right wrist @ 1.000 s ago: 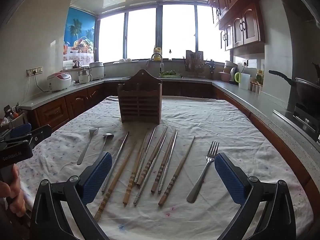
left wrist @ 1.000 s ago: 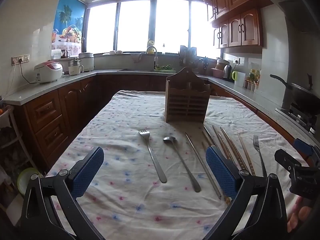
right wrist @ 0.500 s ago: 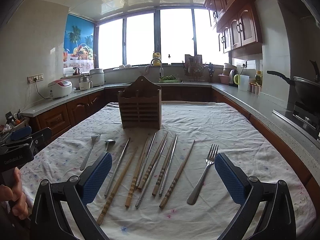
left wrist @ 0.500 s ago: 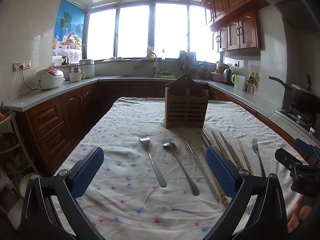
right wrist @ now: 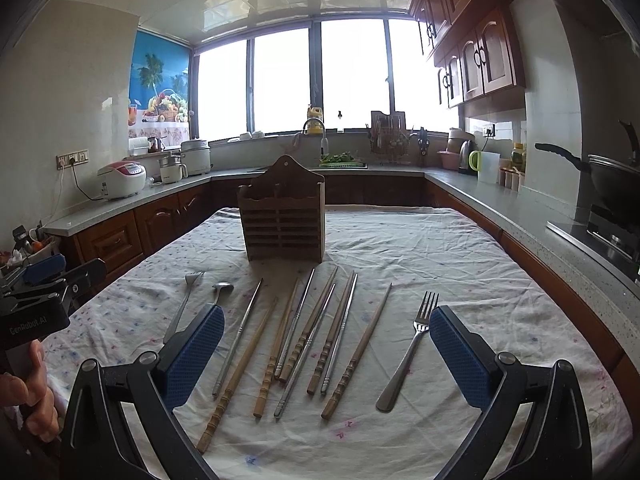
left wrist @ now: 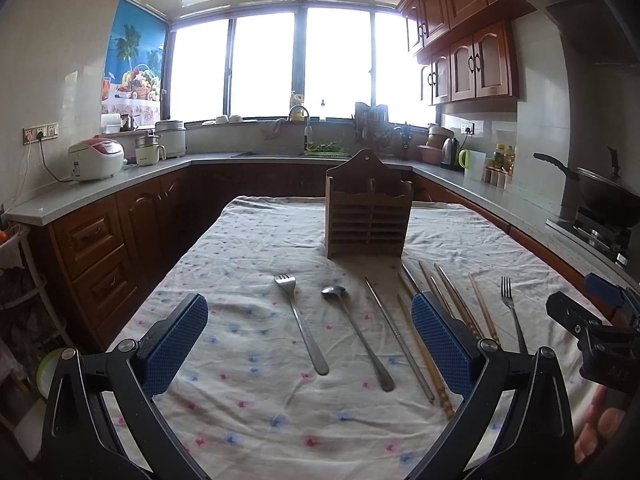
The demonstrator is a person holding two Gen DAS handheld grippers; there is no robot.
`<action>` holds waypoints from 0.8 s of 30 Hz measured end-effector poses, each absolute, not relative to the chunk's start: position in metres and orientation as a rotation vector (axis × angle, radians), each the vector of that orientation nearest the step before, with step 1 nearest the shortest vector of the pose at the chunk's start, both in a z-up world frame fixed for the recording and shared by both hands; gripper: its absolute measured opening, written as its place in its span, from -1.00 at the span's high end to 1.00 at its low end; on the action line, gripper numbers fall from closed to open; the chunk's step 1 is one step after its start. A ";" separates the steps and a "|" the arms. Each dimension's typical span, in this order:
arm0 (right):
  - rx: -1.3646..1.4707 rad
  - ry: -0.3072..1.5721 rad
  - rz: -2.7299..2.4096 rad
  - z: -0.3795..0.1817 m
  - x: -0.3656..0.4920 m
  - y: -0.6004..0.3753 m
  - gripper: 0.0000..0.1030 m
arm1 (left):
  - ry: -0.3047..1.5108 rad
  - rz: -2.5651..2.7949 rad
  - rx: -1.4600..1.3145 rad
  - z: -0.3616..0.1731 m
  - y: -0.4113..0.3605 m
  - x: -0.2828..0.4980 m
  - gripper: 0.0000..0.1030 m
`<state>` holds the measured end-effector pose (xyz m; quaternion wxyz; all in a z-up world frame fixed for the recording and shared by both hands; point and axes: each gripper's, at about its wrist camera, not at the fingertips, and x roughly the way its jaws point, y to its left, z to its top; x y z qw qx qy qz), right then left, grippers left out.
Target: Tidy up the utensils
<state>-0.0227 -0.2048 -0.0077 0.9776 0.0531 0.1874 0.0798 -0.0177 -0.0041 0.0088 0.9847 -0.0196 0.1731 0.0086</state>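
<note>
Your left gripper (left wrist: 308, 352) is spread wide, blue pads empty, hovering above the near end of the flower-print white tablecloth (left wrist: 248, 240). Between its fingers you see a steel fork (left wrist: 301, 322) and a long-handled steel spoon (left wrist: 357, 336) lying side by side, apart, heads toward the slatted wooden utensil holder (left wrist: 368, 210), which stands upright farther back on the cloth. Your right gripper (right wrist: 326, 354) is likewise wide apart, holding nothing, above the same cloth. Between its fingers lies a loose fan of wooden and steel chopsticks (right wrist: 304, 332), some overlapping, tips pointing toward the holder (right wrist: 282, 216). A second steel fork (right wrist: 412, 346) lies just inside the right pad, well apart from the chopsticks. The first fork (right wrist: 186, 300) and spoon (right wrist: 222, 288) lie by the left pad in that view, the spoon's handle hidden behind it. From these views no utensil shows in the holder; its compartments' insides can't be seen.
</note>
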 end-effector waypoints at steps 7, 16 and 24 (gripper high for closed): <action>0.107 0.377 0.162 -0.007 -0.022 -0.204 -1.00 | 0.350 0.016 -0.041 0.009 -0.004 -0.018 -1.00; 0.109 0.372 0.166 -0.007 -0.024 -0.205 -1.00 | 0.351 0.011 -0.043 0.011 -0.004 -0.017 -1.00; 0.110 0.367 0.170 -0.005 -0.024 -0.204 -1.00 | 0.352 0.010 -0.042 0.012 -0.004 -0.017 -1.00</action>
